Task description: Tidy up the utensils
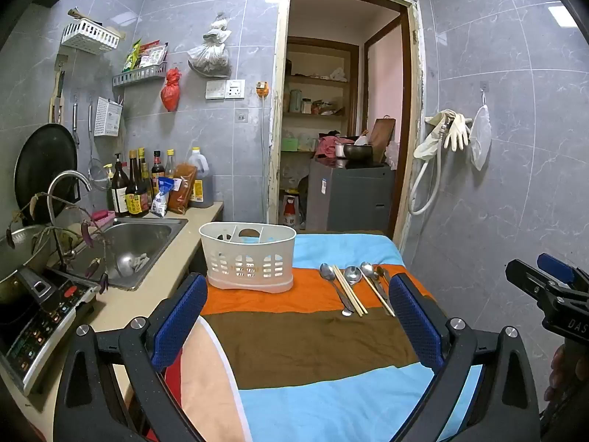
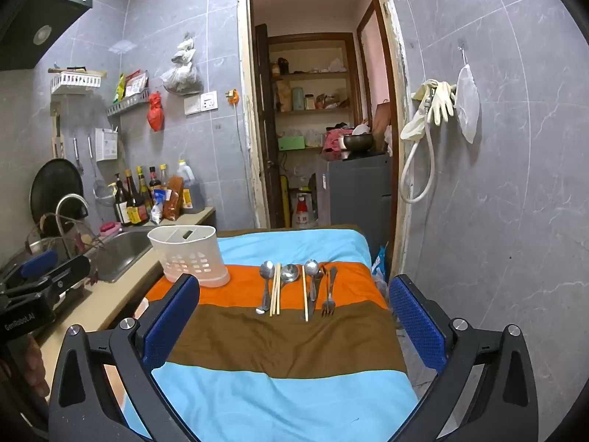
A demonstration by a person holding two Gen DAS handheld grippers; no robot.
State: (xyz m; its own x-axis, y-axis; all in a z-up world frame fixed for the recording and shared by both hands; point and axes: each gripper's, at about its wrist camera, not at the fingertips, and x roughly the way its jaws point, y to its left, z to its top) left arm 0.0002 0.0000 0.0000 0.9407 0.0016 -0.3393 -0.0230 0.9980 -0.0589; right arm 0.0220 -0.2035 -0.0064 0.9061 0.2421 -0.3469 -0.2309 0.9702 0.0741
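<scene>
Two tools hang above the striped cloth, each with its blue-padded fingers spread wide and nothing between them. In the left wrist view, the left tool fills the lower part of the frame, its pads standing well apart over the brown stripe and touching nothing. The right tool does the same in its own view, open and empty, low in the frame.

On the orange stripe, at the middle of both frames, the utensils lie side by side in a row with handles toward the camera: spoons, a pair of chopsticks, a small ladle, a single chopstick and forks at the right end of the row. In the left wrist view the forks are partly hidden behind the tool's right finger.

A white slotted utensil basket stands upright on the orange stripe, left of the row and apart from it. Its inner dividers show at the rim; what the compartments hold cannot be made out.

Left of the cloth runs the tabletop with a steel sink and bottles against the tiled wall.
</scene>
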